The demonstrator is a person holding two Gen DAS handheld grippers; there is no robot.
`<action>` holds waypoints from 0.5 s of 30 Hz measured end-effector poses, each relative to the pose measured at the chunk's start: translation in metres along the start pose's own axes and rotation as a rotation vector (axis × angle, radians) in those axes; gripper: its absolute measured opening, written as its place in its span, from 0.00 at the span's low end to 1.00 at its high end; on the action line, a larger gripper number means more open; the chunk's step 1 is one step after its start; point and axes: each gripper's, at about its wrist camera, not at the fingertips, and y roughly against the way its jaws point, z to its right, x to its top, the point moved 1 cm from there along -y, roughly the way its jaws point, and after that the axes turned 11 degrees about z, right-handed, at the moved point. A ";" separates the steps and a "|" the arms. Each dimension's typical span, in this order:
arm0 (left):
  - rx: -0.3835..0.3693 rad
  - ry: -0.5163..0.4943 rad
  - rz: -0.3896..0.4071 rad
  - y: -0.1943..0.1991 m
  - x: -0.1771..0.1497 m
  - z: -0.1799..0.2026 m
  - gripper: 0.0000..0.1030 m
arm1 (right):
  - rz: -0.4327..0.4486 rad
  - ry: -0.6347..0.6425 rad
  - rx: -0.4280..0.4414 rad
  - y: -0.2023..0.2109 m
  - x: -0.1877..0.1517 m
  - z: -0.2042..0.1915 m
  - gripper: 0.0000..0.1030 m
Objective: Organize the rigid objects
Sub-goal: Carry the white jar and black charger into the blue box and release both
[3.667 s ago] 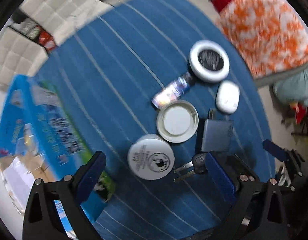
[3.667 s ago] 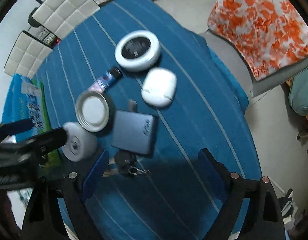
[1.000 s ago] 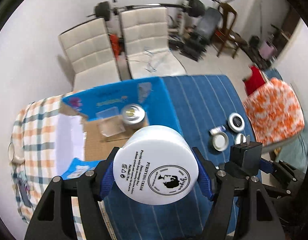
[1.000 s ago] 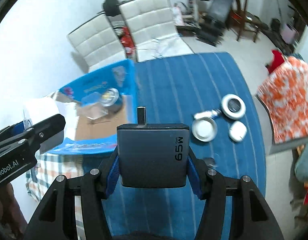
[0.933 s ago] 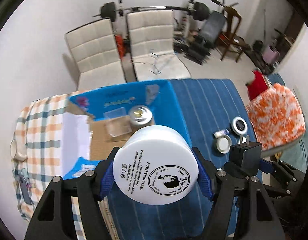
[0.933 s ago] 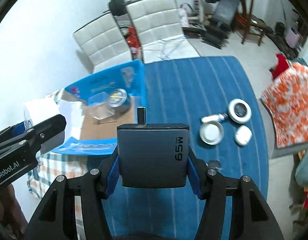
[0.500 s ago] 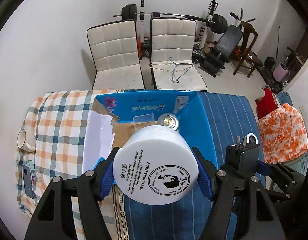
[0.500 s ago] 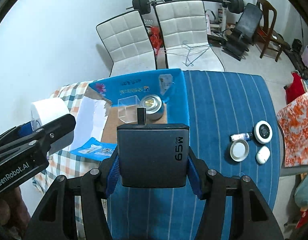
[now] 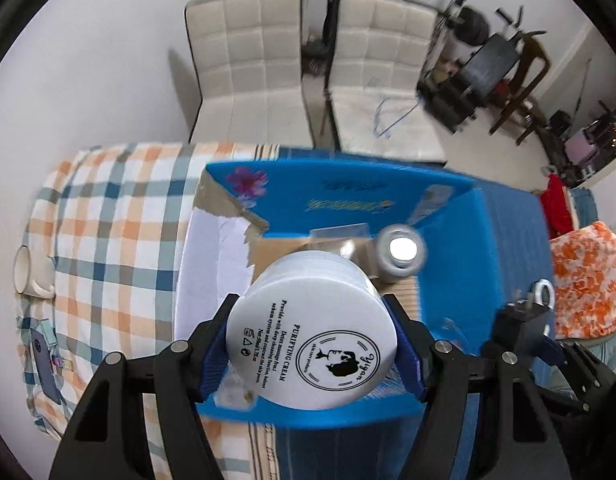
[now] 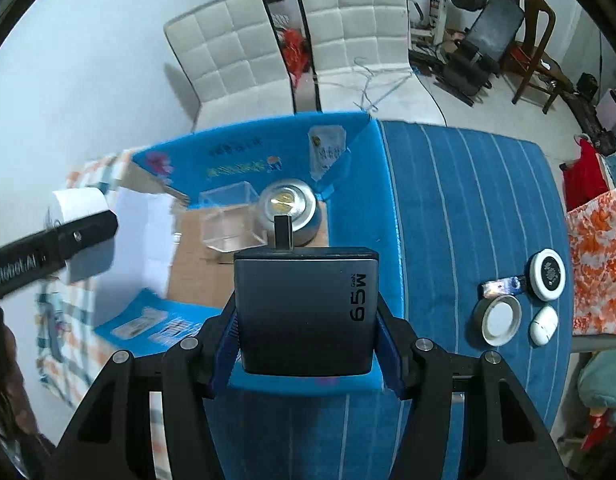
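My left tool (image 9: 312,354) pinches the white cream jar (image 9: 312,332) between its blue pads, high above the open blue box (image 9: 348,204). My right tool (image 10: 306,340) clamps the dark 65W charger (image 10: 306,312), prong forward, over the same box, where a silver tin (image 10: 288,204) and a clear cube (image 10: 230,220) sit inside.

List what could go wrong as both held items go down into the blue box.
1. The left tongs hold the round cream jar by its curved sides; it may slip or roll.
2. The blue box already holds a clear plastic cube and a metal tin, so the 65W charger in the right tongs could land on them.
3. Both tongs head for one opening and might collide.
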 end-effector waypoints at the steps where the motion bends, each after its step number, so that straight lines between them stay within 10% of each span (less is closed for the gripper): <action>1: 0.008 -0.001 -0.021 -0.015 0.003 -0.004 0.65 | -0.015 0.005 -0.011 -0.012 0.000 -0.001 0.60; 15: 0.061 -0.099 -0.257 -0.150 0.006 -0.011 0.65 | -0.162 0.054 -0.122 -0.129 -0.004 -0.016 0.60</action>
